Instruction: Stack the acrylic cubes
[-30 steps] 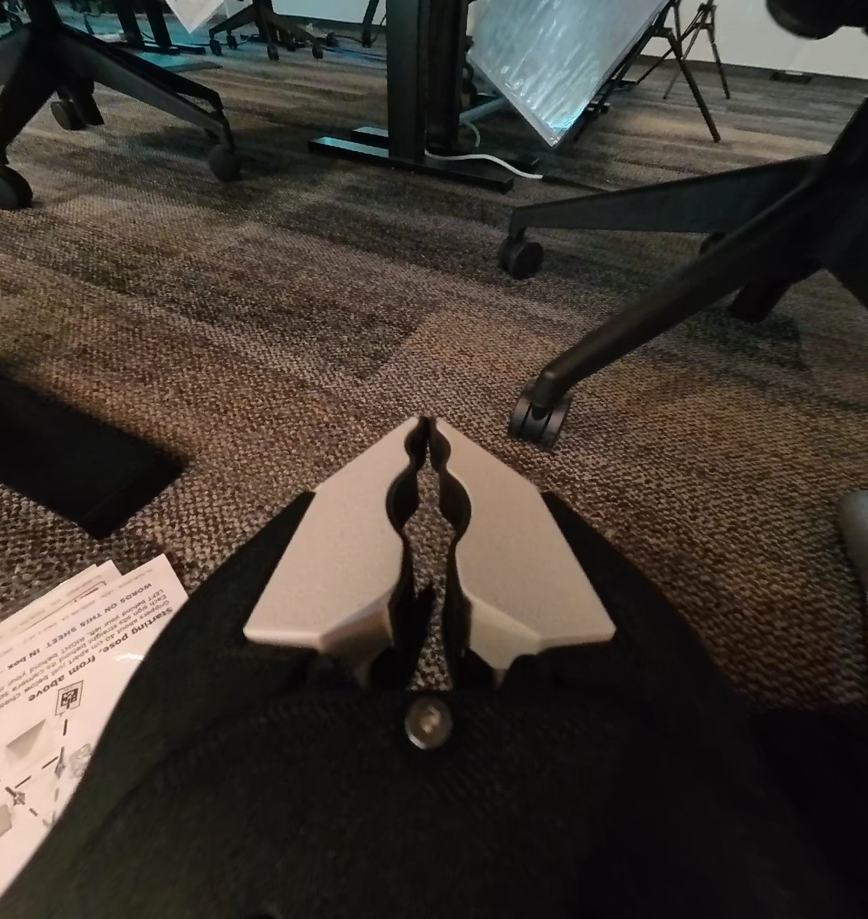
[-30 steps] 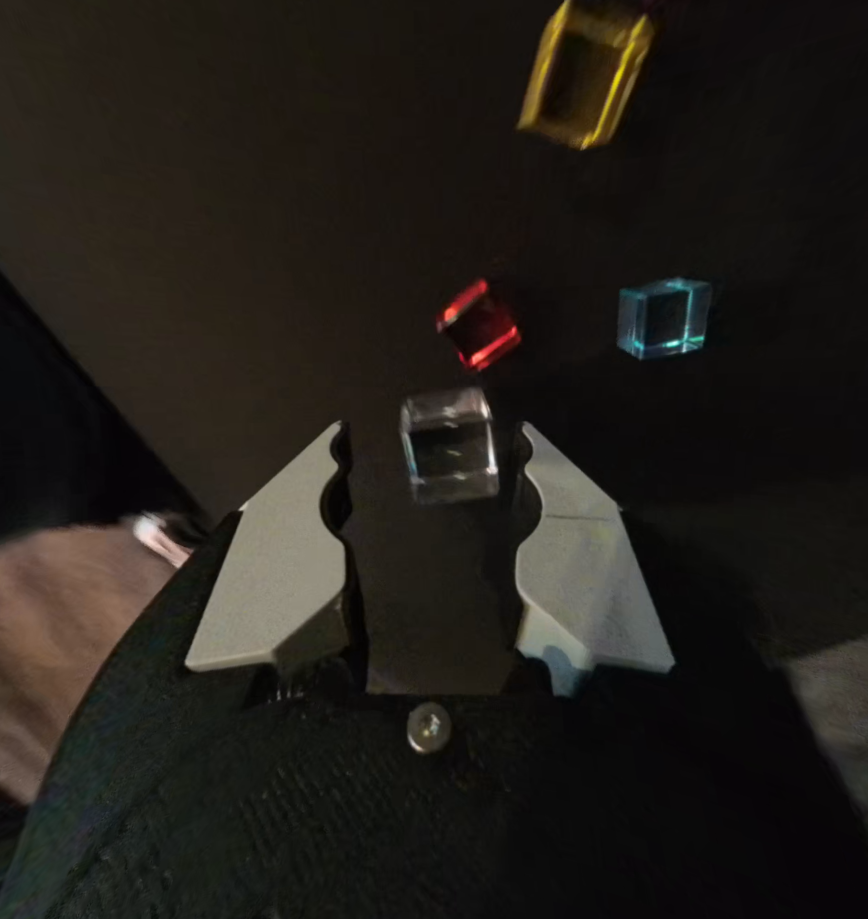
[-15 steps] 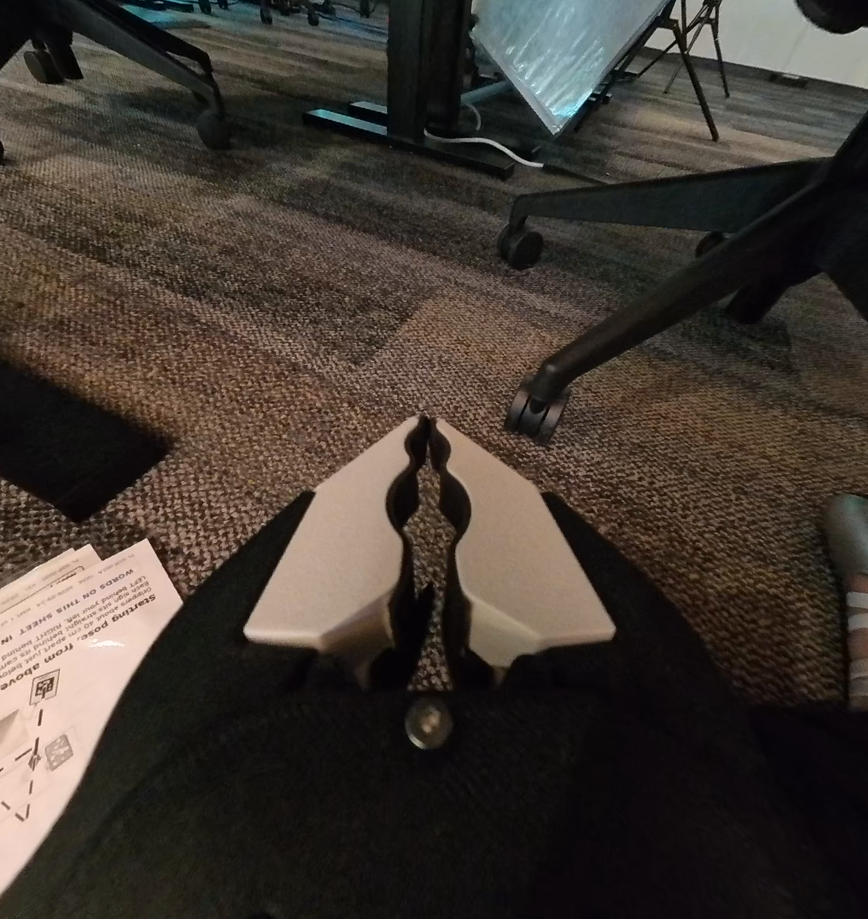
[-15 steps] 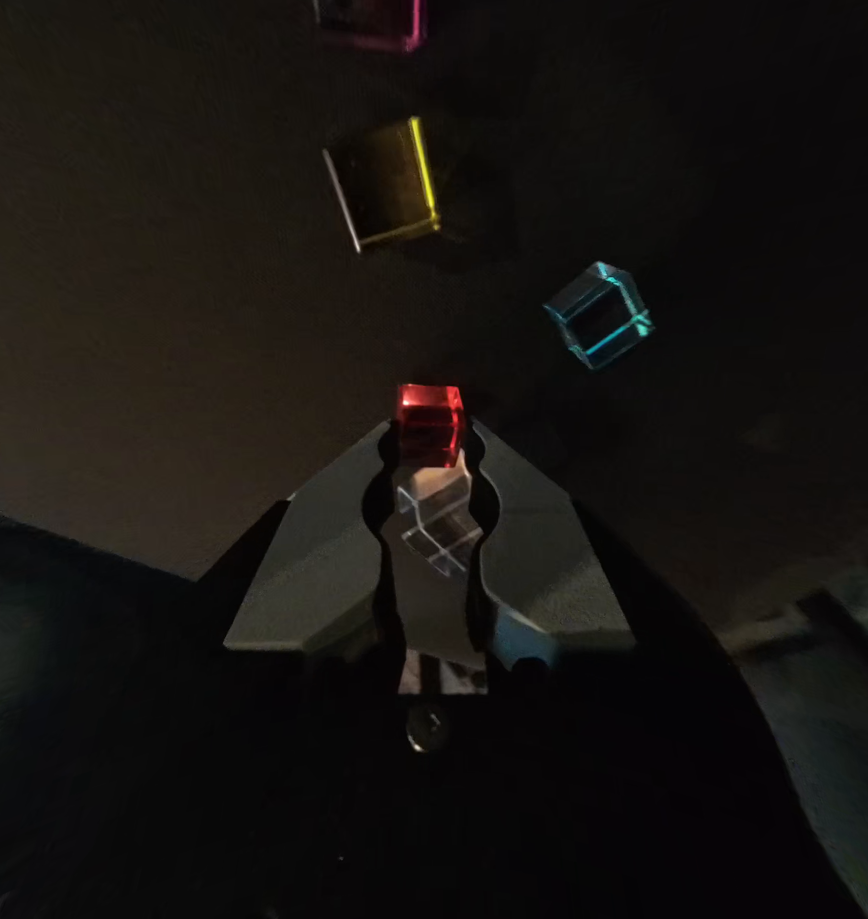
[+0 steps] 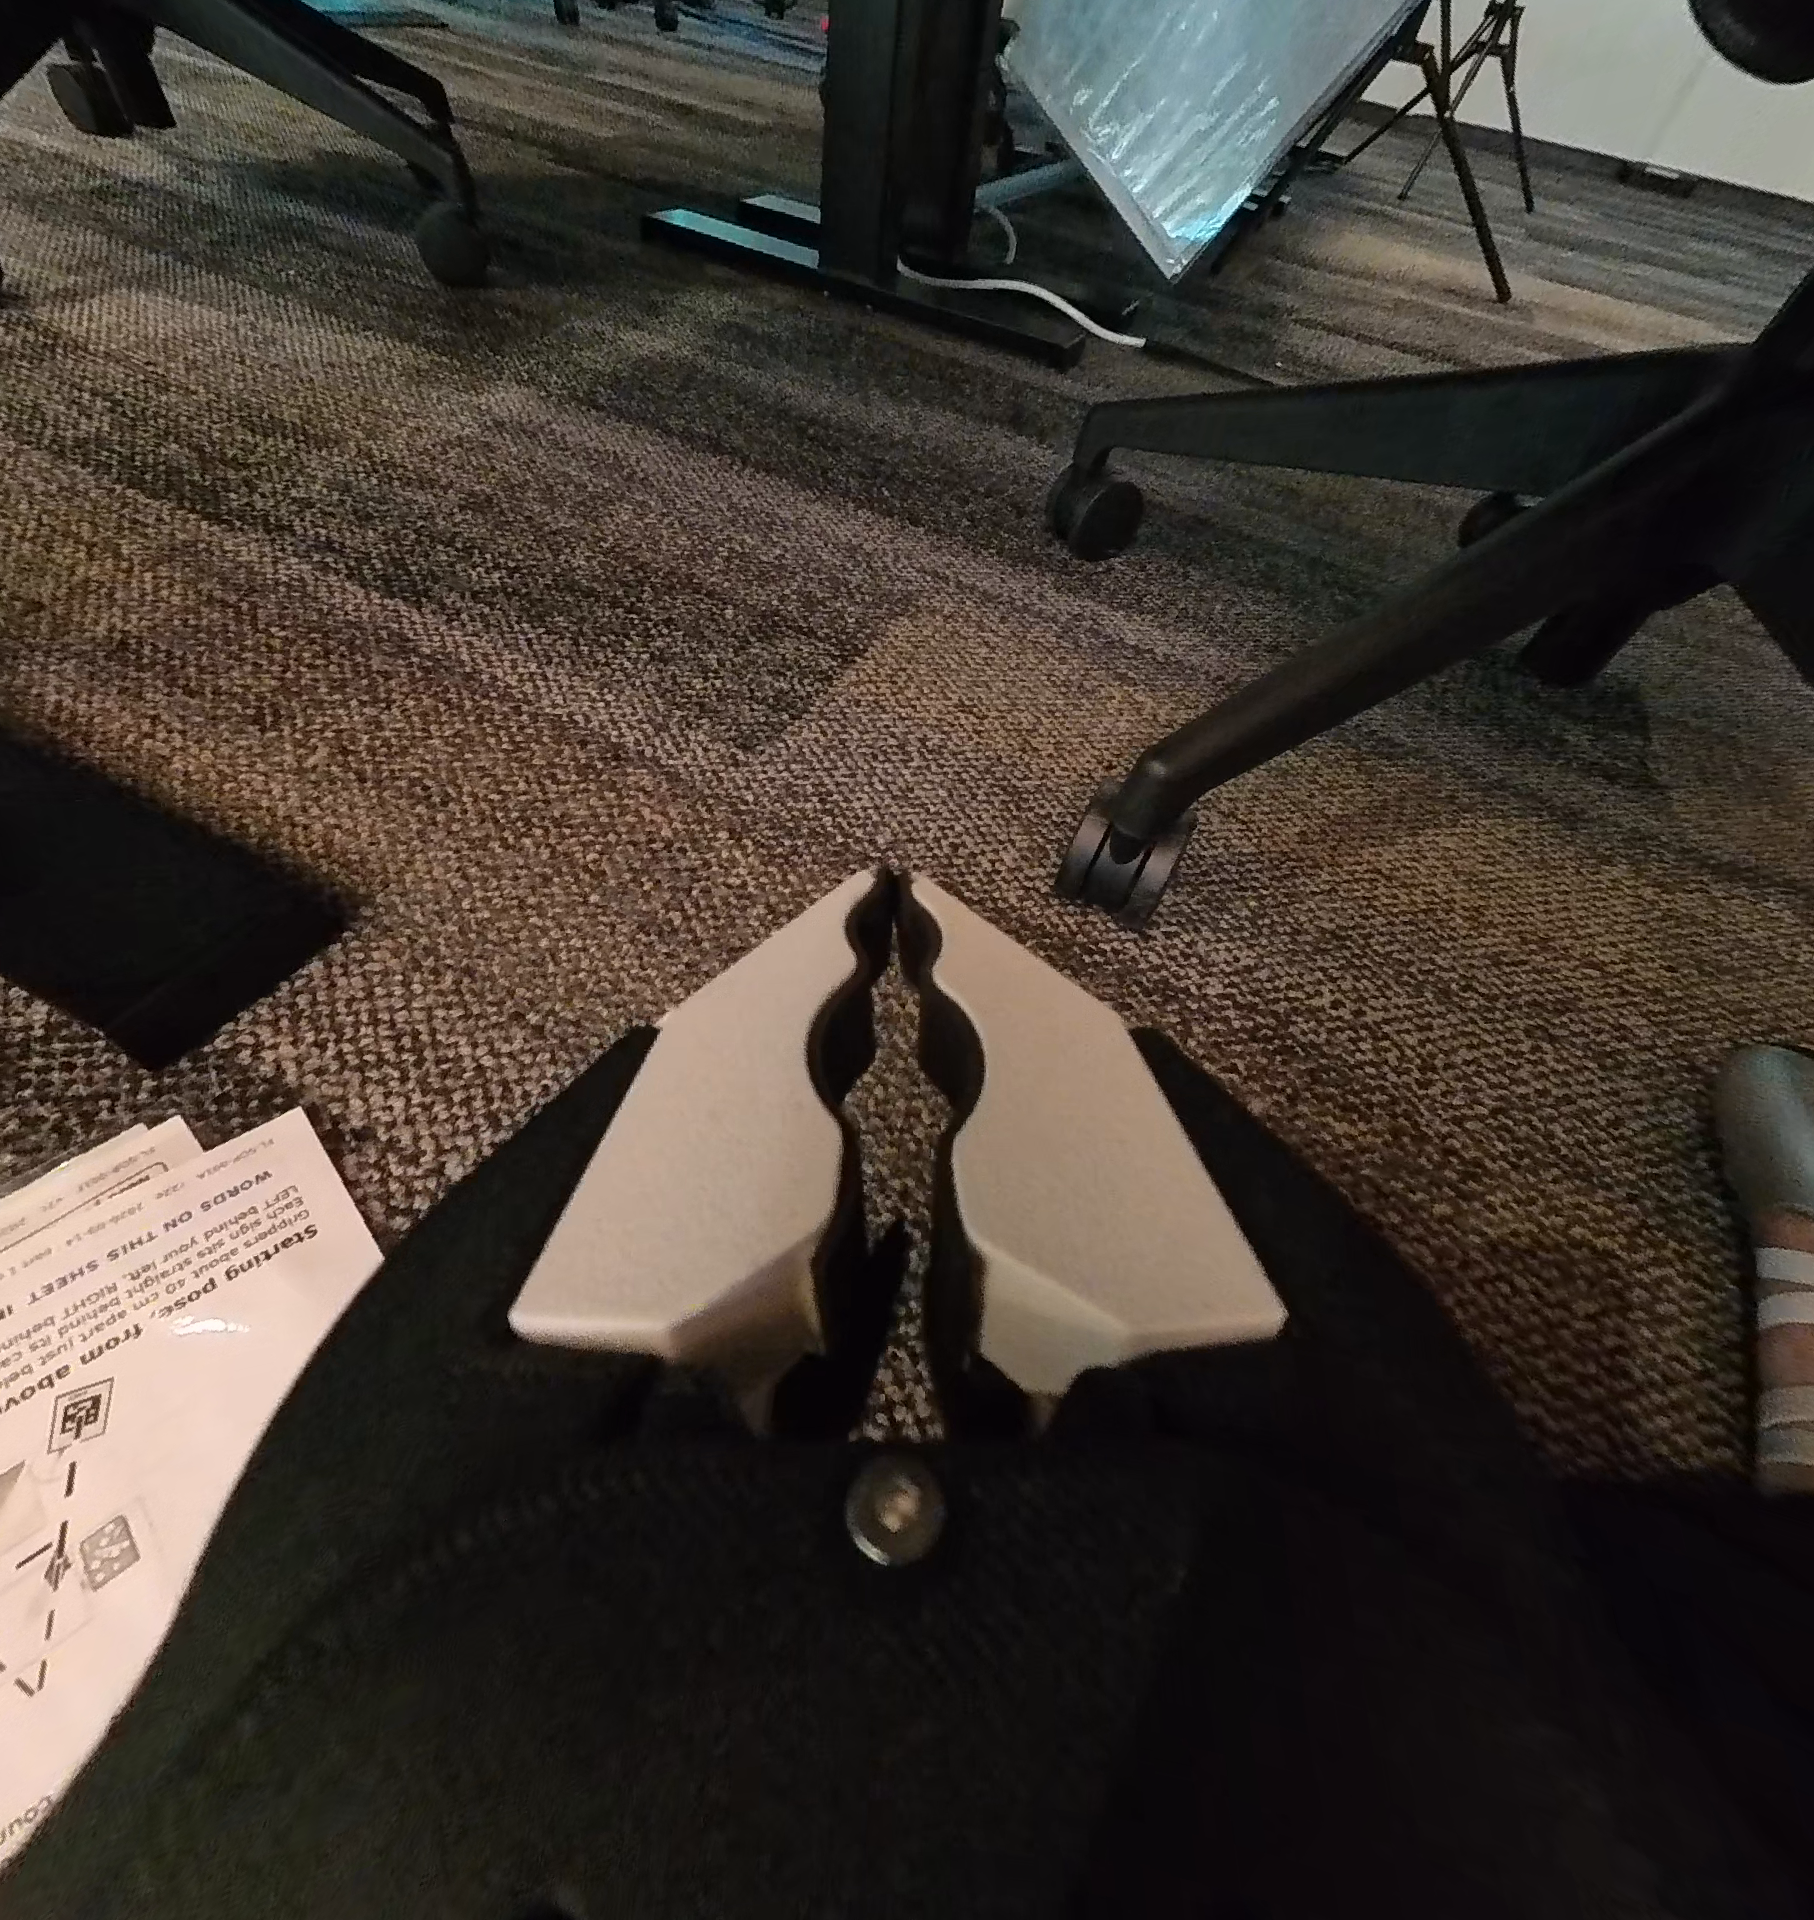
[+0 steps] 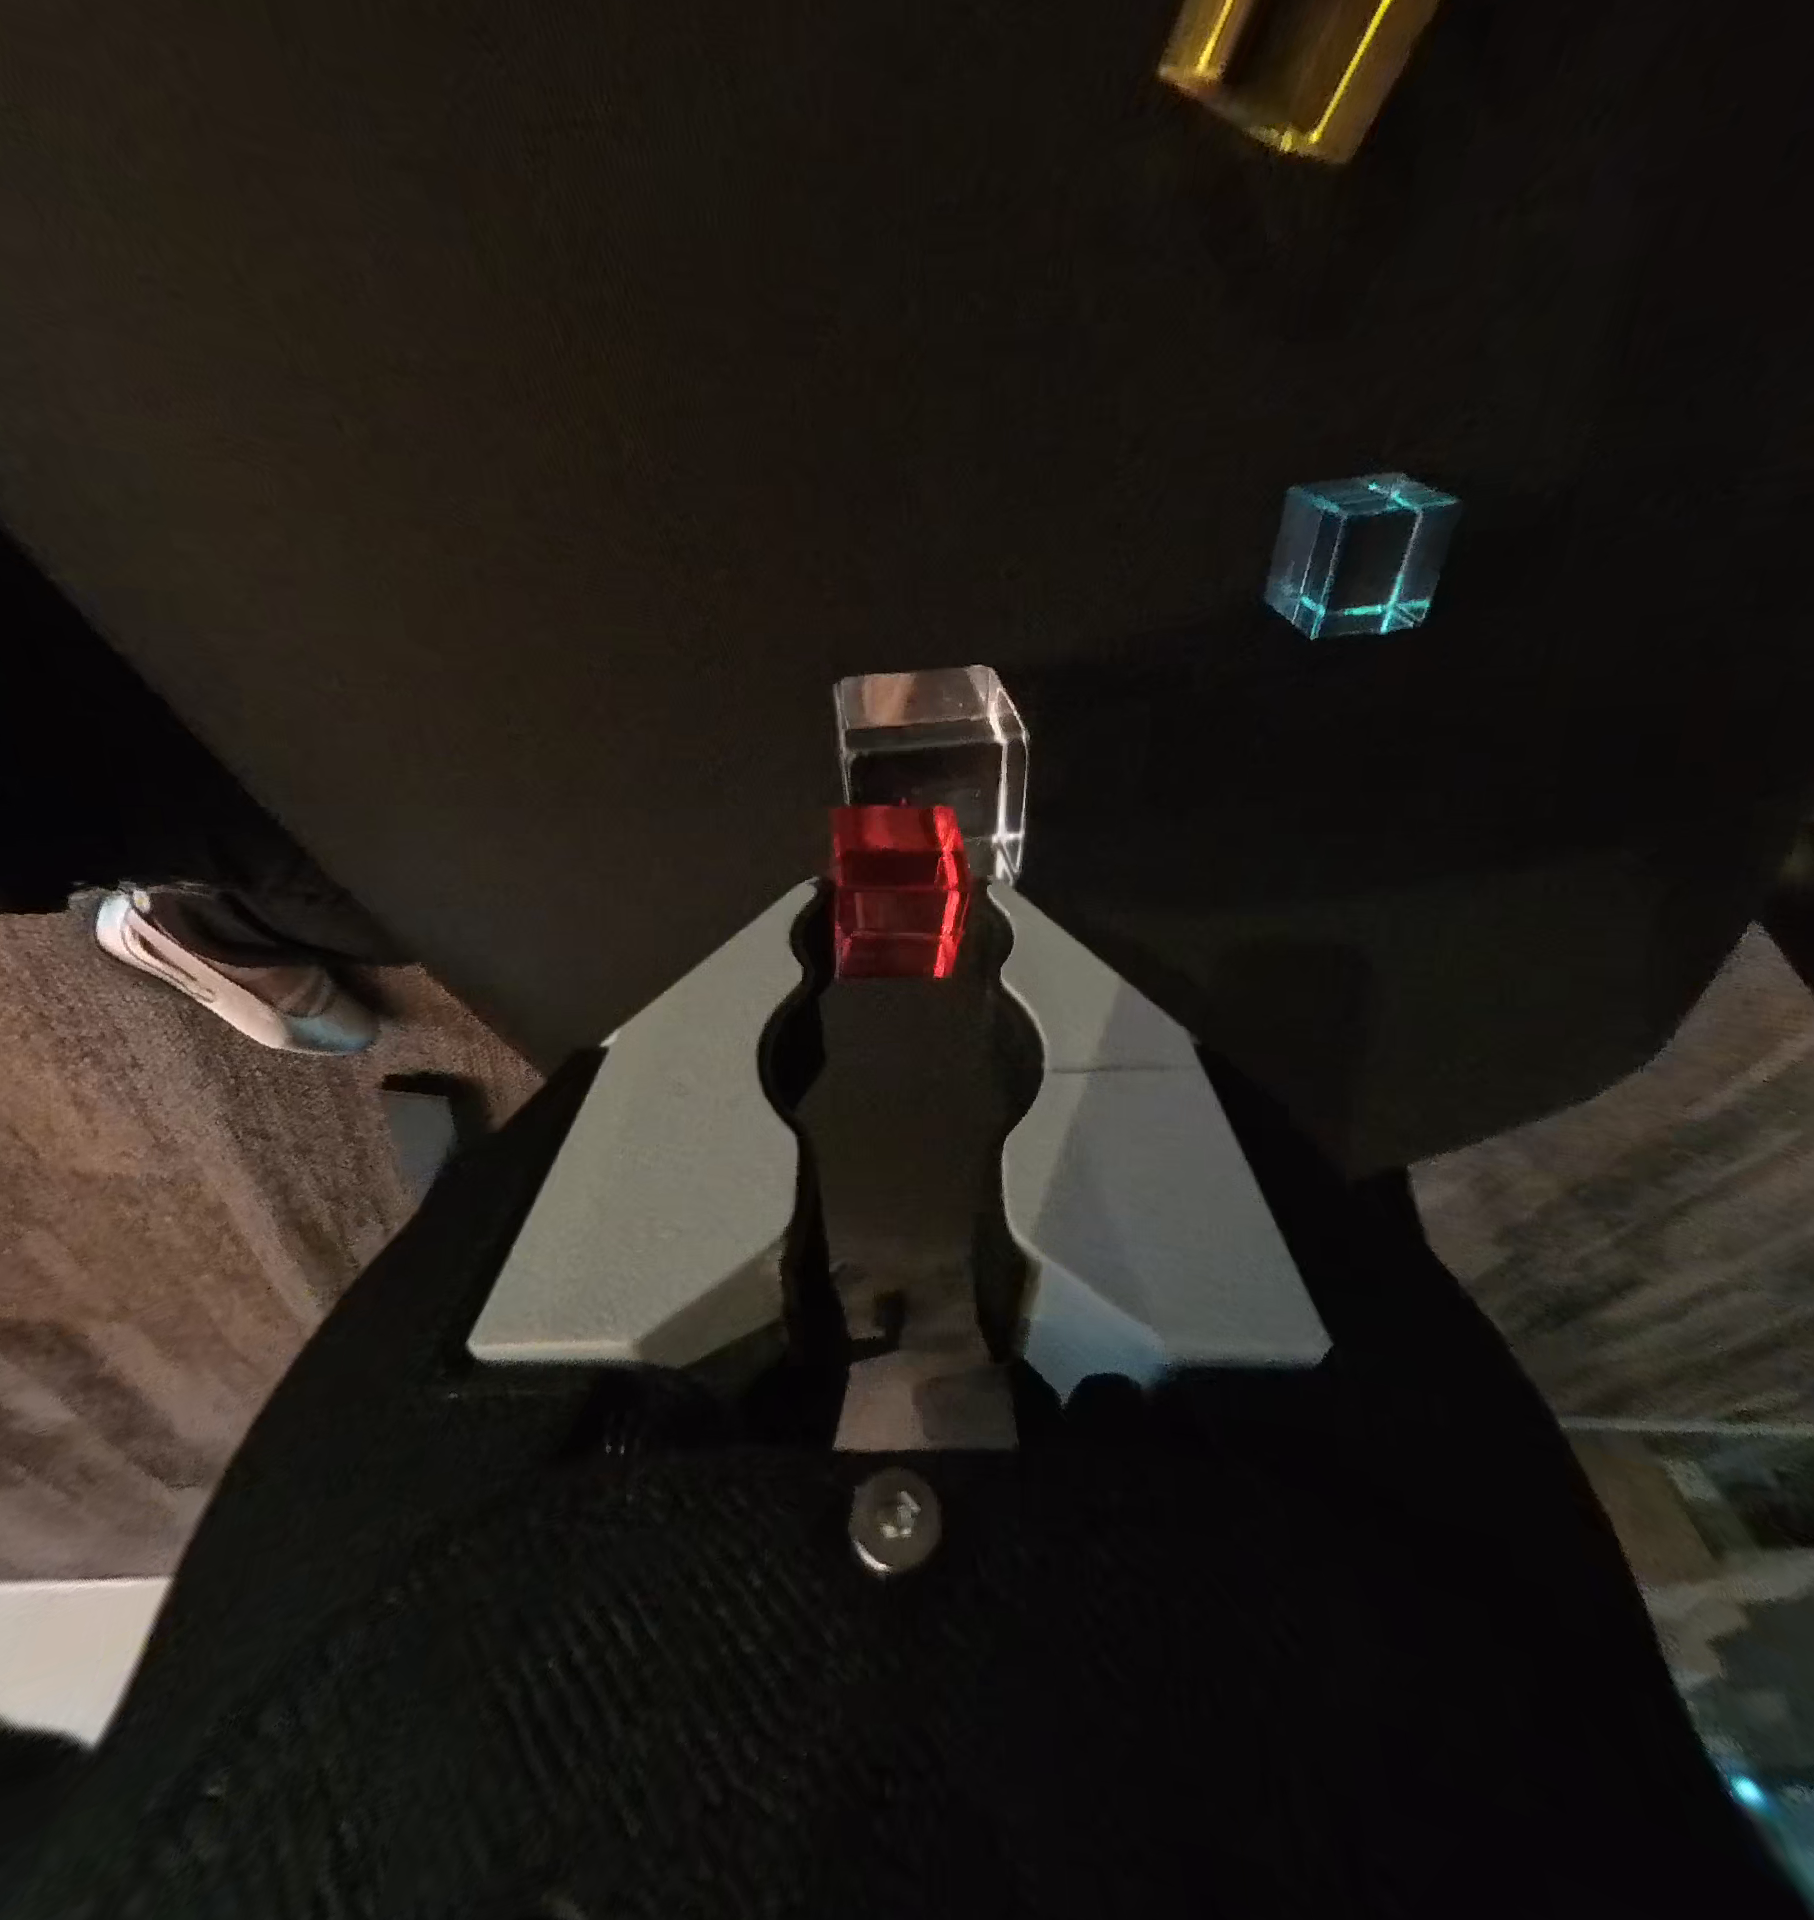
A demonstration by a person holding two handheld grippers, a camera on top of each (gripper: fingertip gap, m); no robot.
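In the right wrist view my right gripper (image 6: pixel 898 904) is shut on a small red see-through cube (image 6: pixel 895 891), held at the fingertips above a black table (image 6: pixel 570 416). A clear cube (image 6: pixel 929 769) stands on the table just beyond the red one. A blue see-through cube (image 6: pixel 1360 556) sits farther right, and a yellow see-through block (image 6: pixel 1287 62) lies at the top edge. In the left wrist view my left gripper (image 5: pixel 895 883) is shut with nothing between its pads, pointing at brown carpet (image 5: pixel 570 727).
A black chair leg with a caster (image 5: pixel 1126 868) stands close right of the left gripper. Printed paper sheets (image 5: pixel 103 1351) lie at the lower left. A person's shoe (image 5: pixel 1807 1195) is at the right; another shoe (image 6: pixel 238 966) shows left of the table. Tip to tip, the grippers are about 55 cm apart.
My right gripper was open around the clear cube, then closed on the red cube and now holds it lifted in front of the clear cube. The left gripper drifted slightly and stayed shut.
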